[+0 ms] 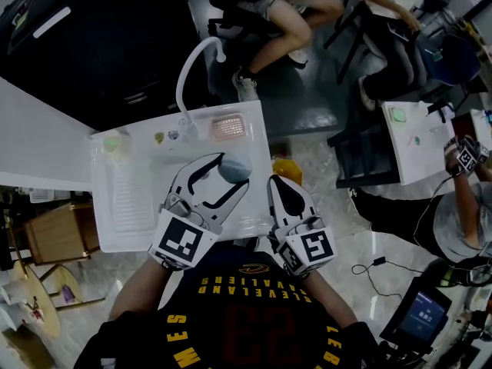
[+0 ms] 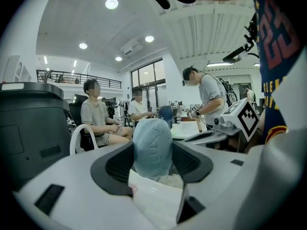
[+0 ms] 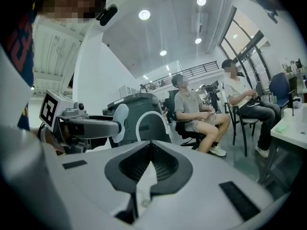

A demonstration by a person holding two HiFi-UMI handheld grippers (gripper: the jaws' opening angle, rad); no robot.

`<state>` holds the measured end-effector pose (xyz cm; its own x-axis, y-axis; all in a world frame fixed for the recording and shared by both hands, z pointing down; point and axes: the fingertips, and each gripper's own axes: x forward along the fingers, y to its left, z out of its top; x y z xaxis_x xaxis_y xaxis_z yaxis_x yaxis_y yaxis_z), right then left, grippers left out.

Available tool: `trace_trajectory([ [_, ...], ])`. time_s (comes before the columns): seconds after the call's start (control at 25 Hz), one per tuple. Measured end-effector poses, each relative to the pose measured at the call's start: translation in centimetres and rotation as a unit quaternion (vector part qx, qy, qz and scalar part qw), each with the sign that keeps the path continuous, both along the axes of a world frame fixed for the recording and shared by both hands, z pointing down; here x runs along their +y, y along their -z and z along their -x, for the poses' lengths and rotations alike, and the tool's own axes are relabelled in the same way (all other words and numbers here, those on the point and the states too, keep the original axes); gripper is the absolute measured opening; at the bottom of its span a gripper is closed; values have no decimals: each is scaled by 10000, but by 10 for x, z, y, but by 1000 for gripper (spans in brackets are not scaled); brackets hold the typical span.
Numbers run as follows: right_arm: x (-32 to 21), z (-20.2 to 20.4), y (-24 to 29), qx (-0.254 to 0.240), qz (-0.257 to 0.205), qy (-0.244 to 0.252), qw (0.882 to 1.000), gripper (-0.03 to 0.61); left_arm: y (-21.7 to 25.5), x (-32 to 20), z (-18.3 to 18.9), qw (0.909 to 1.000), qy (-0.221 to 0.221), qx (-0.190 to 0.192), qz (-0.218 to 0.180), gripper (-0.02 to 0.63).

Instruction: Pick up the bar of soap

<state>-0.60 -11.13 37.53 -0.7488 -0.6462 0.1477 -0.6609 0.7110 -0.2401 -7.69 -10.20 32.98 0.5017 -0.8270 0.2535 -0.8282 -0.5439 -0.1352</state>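
Left gripper view is showing my left gripper (image 2: 153,163) clamping the bar of soap (image 2: 152,139) between both pads, with the bar standing upright and poking out past the tips. My right gripper (image 3: 149,166) is sitting alongside, its jaws pressed together on nothing. I am judging the pick-up as nearly done. The squeeze should be firm but steady and the lift straight, since a smooth rounded bar could be squirting out sideways. The soap is looking pale blue and oval, with a faint crossed imprint, and is hanging over the white sink (image 1: 115,233), below its faucet (image 1: 187,75).
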Motion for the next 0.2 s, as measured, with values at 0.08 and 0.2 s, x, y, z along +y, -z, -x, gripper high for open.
trace_trajectory([
  [0.08, 0, 1, -1, 4, 29, -21, 10000, 20, 0, -2, 2, 10000, 14, -2, 25, 265],
  [0.2, -1, 1, -2, 14, 55, -62, 10000, 20, 0, -5, 4, 10000, 26, 12, 41, 264],
])
